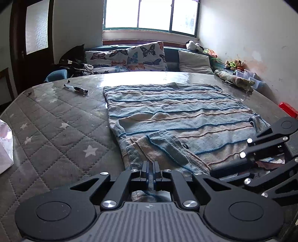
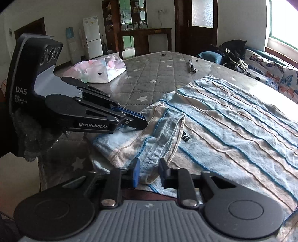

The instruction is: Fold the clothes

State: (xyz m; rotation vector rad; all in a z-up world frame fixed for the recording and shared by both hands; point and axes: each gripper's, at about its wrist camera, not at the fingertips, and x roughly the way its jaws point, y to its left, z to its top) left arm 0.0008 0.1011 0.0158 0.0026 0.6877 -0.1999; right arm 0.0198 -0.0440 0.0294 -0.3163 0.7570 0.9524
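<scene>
A pale blue garment with thin dark-blue and tan stripes (image 1: 173, 119) lies spread flat on a grey quilted mattress with white stars (image 1: 55, 130), its near hem folded over into a loose flap.

The left hand-held gripper (image 1: 150, 168) sits at the near edge of the garment with its jaws drawn together, pinching a fold of the striped cloth between the blue pads; the right wrist view shows the same black gripper (image 2: 138, 121) from the side, its tip clamped on the bunched corner of the fabric.

The right hand-held gripper (image 2: 149, 172) is at the near hem, further along the same edge. A doubled seam of the garment passes between its fingers (image 2: 136, 172), and the jaws stand only partly closed in its own view (whether the pads already press on the cloth I cannot tell). In the left wrist view it enters from the right, low over the garment's edge (image 1: 219, 170).

Elsewhere on the mattress lie a black and silver pen (image 1: 75, 89) and, at the far corner, a translucent plastic bag with pink and blue contents (image 2: 100, 68). Butterfly-print cushions (image 1: 147, 55) line the blue sofa behind, under a bright window (image 1: 150, 14).
</scene>
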